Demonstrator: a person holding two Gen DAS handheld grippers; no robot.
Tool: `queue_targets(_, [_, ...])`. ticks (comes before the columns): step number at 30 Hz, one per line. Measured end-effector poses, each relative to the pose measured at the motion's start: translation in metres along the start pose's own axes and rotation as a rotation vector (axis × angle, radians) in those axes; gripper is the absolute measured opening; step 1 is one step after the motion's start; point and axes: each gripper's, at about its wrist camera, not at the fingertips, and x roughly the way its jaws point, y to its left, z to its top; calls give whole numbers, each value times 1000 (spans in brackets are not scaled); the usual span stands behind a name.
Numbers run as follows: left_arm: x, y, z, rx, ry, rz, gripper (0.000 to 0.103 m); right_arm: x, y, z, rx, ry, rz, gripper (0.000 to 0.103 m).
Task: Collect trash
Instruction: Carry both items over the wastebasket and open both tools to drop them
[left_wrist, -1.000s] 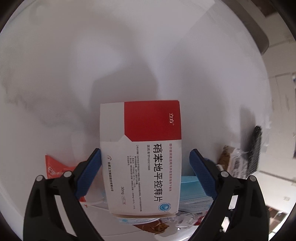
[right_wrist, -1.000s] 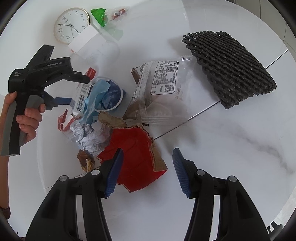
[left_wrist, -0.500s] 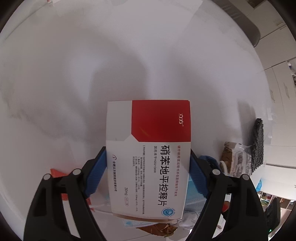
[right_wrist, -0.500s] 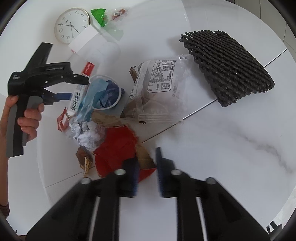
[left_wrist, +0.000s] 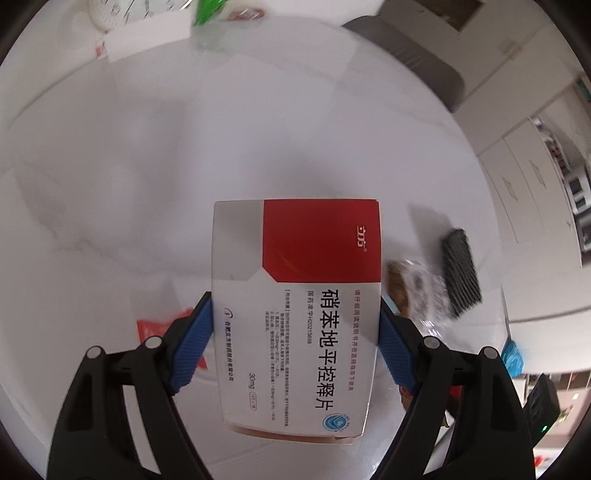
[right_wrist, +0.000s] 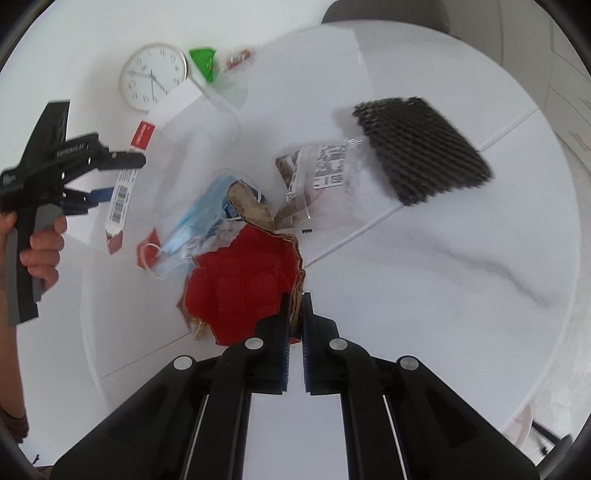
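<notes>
A red and white medicine box (left_wrist: 295, 258) fills the middle of the left wrist view, and my left gripper (left_wrist: 295, 299) is shut on it, blue pads pressing its two long sides. The box hangs above the white table. From the right wrist, the left gripper (right_wrist: 125, 176) holds the box (right_wrist: 123, 192) at the left, over the trash pile's edge. My right gripper (right_wrist: 295, 299) has its jaws closing tight on the brown edge of a torn red cardboard piece (right_wrist: 243, 273), which tilts up. A blue face mask (right_wrist: 192, 225) and crumpled paper lie under it.
On the white marble table (right_wrist: 443, 295) lie a clear labelled wrapper (right_wrist: 325, 173), a black foam net (right_wrist: 421, 147), a round clock (right_wrist: 153, 77), a white box (right_wrist: 177, 103) and a green wrapper (right_wrist: 203, 61). A hand (right_wrist: 44, 251) holds the left gripper's handle.
My left gripper closed onto the medicine box and lifted it off the pile. The right gripper closed on the red cardboard's edge and pulled it up.
</notes>
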Motion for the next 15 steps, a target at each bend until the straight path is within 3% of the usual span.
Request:
queue_targets(6, [-31,-65,-49,167,1,-70,78,-75,-41,-45,104,-95,-78,6])
queue_targets(15, [-18,-237,-180,579,142,-270,79,-189,-141,-165,340,-151,-336,6])
